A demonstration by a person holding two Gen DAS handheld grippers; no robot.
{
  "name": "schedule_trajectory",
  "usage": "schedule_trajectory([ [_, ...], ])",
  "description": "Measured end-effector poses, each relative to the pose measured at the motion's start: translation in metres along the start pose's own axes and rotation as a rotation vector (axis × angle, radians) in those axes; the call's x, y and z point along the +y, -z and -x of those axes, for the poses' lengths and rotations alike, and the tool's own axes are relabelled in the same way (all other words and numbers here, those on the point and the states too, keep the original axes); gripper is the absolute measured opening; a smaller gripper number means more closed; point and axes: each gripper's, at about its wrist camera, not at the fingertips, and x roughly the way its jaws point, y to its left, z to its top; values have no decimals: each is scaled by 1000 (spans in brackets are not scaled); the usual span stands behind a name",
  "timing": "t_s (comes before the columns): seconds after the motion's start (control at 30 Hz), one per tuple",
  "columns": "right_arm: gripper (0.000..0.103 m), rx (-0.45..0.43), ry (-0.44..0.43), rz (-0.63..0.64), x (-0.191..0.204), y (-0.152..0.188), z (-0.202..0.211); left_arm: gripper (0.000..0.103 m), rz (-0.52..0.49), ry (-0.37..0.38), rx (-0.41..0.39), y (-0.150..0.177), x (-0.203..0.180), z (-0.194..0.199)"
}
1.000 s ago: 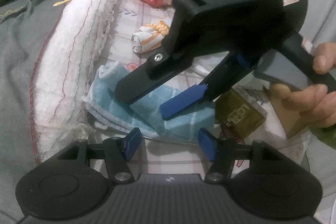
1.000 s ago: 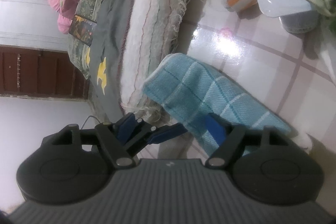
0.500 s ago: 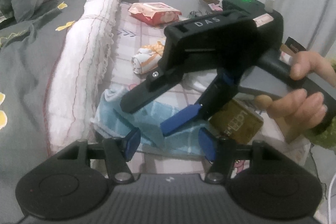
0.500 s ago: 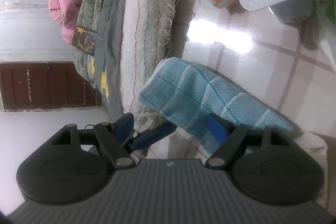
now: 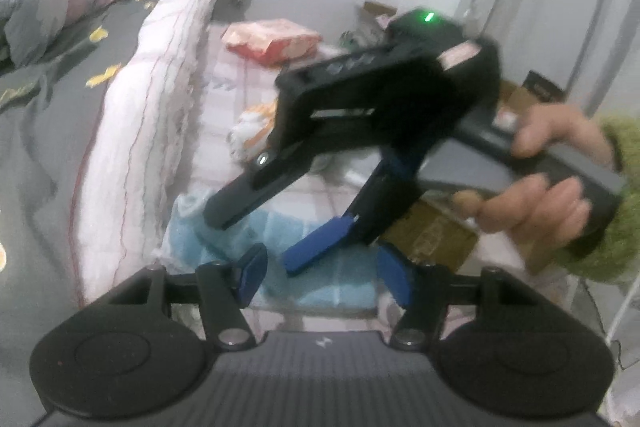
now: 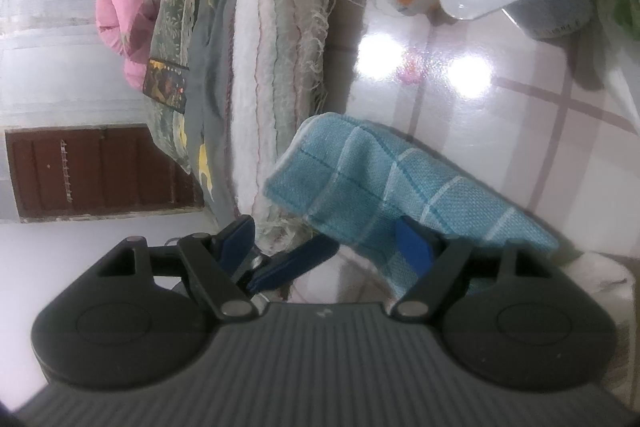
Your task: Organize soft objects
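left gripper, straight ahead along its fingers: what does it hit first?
Most likely the blue checked towel, which lies on the plaid tabletop just past the open left gripper. The right gripper hangs above that towel in the same line; depth is unclear, so its lower blue finger could be met first.

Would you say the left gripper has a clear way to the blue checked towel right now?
Probably not entirely: the right gripper hangs over the blue checked towel, crossing in front of the left gripper; only the towel's near edge looks free.
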Motion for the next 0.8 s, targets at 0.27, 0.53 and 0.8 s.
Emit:
schedule_trajectory([
  [0.27, 78, -20, -36, -39, -9, 2, 3, 65, 1, -45, 16, -2, 6, -20],
  [0.53, 80, -21, 27, 88, 20, 1, 15, 65, 26, -77, 62, 7, 16, -23],
  [0.8, 80, -71, 305, 276, 51, -14, 14, 66, 17, -89, 63, 9, 15, -24],
])
